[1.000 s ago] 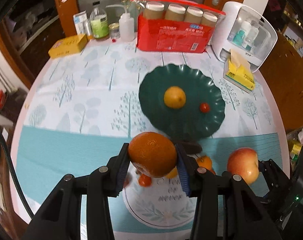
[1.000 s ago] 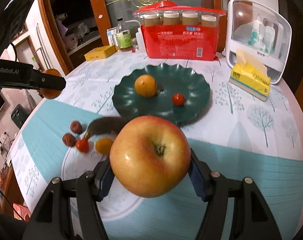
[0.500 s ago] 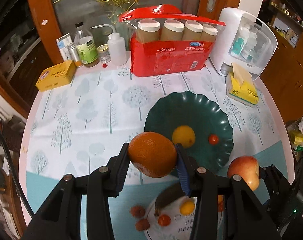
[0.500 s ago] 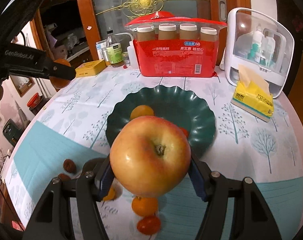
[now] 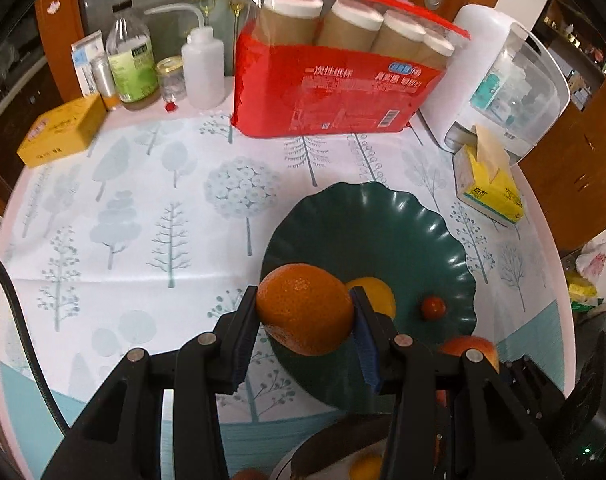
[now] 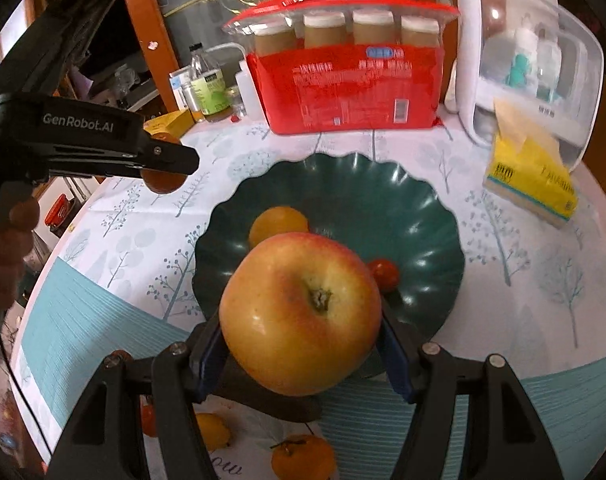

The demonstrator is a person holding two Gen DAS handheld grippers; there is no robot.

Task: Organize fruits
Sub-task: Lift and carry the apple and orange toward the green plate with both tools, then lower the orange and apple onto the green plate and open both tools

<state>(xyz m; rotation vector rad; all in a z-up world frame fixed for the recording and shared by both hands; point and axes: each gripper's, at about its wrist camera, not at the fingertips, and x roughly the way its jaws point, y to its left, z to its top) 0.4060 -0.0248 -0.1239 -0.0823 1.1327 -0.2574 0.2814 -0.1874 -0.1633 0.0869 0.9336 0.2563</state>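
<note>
Pads of our left gripper (image 5: 306, 314) press on both sides of an orange (image 5: 305, 308), which fills the narrow gap between the jaws. In the left view the orange hangs over the near left edge of the green plate (image 5: 367, 220). Our right gripper (image 6: 301, 334) stands wider and is clamped on an apple (image 6: 301, 314), its blue pads against the apple's flanks and its stem end turned toward the camera. In the right view the apple sits in front of the plate's near rim.

On the plate we see a yellow fruit (image 6: 278, 222) and a small red tomato (image 6: 384, 273), apart from each other; the apple hides part of each in the right view. In the left view the same yellow fruit (image 5: 377, 294) shows just past the right jaw, with the tomato (image 5: 433, 307) to its right. Below our grippers lies a white plate (image 6: 239, 468) with loose fruit: a small orange one with a leaf (image 6: 303, 458), a yellow one (image 6: 213, 430) and a red one (image 6: 147, 420) partly hidden behind the right gripper's arm.

We see the left gripper from the side in the right view, with a hand (image 6: 7, 252) on its handle. The table (image 5: 123, 208) wears a cloth printed with trees. At its far edge stand a red pack of cups (image 5: 335, 92), a white appliance (image 5: 503, 88), a yellow tissue pack (image 5: 489, 184), a yellow box (image 5: 61, 130) and some bottles (image 5: 163, 68).
</note>
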